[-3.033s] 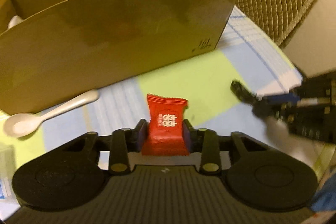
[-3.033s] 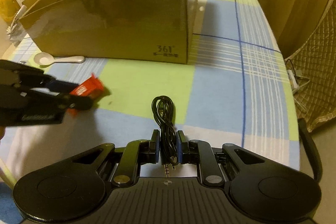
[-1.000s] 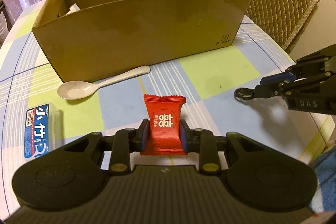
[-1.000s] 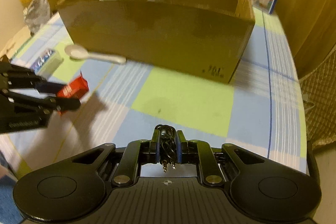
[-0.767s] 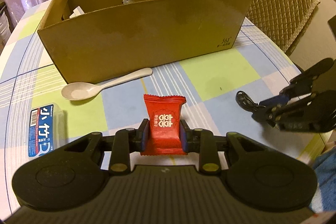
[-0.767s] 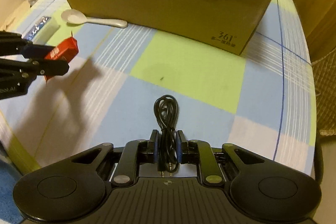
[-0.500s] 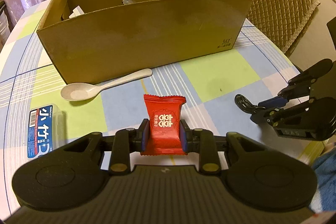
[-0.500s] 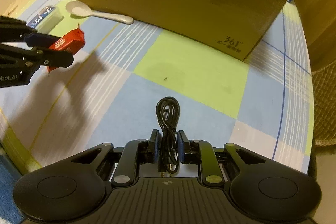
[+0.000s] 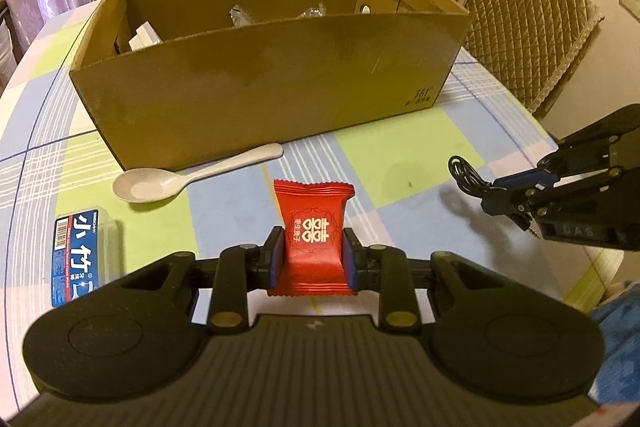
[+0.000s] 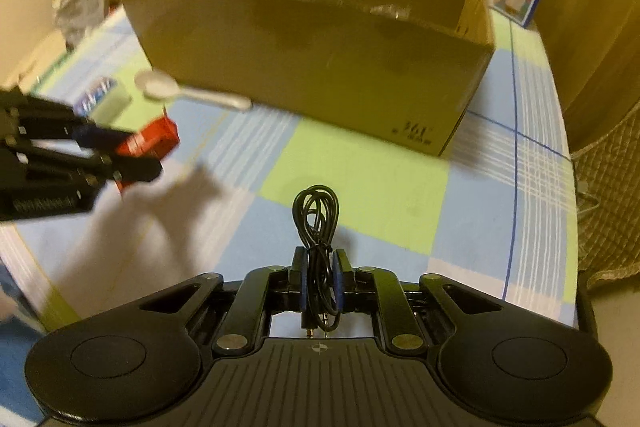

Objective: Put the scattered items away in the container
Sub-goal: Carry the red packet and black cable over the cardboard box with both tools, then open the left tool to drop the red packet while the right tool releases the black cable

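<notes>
the cardboard box (image 9: pixel 260 83) hides most of its own floor from you: over the near wall only the tops of a few pale and clear-wrapped things show, too small to name, and in the right wrist view the box (image 10: pixel 320 67) and everything at 9 to 11 o'clock is smeared by blur. the checked tablecloth (image 9: pixel 400 163) runs out of the frame on both sides. the tissue pack (image 9: pixel 78 259) at 9 o'clock of your left gripper is partly cut by the gripper body.

against a second ago, the left view sits a little closer and higher on the box, so more of the inside shows. your right gripper (image 9: pixel 516 199) now hangs clear of the table, and the box looms higher in its own view than half a second back.

your left gripper (image 9: pixel 312 259) is clamped on the red candy packet (image 9: pixel 314 235), which stands upright between the pads, its top edge toward 12 o'clock, the box beyond it. your right gripper (image 10: pixel 320 279) is pinched tight on the coiled black cable (image 10: pixel 316 215); the loop sticks out toward 12 o'clock, the plug ends toward 6, with the box further off at 12. the white spoon (image 9: pixel 184 179) lies on the cloth just beside the box's near wall, at 11 o'clock of the left gripper.
</notes>
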The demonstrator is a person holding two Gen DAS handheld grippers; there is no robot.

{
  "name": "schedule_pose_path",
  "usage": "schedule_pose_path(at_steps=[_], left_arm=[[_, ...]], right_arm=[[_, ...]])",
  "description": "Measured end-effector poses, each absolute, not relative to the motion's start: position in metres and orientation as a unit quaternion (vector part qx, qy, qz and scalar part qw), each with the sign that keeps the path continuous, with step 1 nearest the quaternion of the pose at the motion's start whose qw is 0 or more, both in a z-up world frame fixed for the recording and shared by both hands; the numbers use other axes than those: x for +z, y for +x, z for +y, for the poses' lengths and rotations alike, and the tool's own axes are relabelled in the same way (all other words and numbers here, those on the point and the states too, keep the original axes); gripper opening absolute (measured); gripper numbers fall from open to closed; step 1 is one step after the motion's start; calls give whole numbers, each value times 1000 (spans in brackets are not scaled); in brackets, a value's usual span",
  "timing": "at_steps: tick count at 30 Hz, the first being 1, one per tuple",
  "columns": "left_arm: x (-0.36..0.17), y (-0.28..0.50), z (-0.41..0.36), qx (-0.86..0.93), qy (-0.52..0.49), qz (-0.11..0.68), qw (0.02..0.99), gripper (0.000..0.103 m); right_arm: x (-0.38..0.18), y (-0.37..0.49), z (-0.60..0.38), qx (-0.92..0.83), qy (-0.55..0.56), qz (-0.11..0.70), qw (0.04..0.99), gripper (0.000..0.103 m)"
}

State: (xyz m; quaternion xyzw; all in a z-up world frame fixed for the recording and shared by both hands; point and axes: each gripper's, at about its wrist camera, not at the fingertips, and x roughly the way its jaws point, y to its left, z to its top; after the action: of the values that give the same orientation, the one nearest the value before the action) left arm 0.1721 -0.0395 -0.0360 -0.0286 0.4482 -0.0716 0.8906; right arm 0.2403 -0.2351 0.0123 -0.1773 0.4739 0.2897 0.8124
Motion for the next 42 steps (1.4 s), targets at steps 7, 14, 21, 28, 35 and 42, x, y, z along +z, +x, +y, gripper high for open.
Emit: schedule_pose_path(at_steps=[7,14,21,28,35,42], left_arm=[[-8,179,-33,-62,-39,426,902,25],[29,198,-17,-39,-45,394,917,25],[55,233,0,-16,-43,365,930,25],[65,269,12,0,-51,342,938,25],[53,286,21,1,-61,343,937,25],[38,296,31,9,-79,348,934,25]], right_arm=[[56,248,-229,294,-129,441,838,9],[104,269,-211,299,-99,394,863,9],[130,302,-193,299,-83,364,878,9],[126,327,-177,294,-60,350,887,9],[104,348,-175,270,-25,340,900,9],[75,365,-174,245,-20,342,907,9]])
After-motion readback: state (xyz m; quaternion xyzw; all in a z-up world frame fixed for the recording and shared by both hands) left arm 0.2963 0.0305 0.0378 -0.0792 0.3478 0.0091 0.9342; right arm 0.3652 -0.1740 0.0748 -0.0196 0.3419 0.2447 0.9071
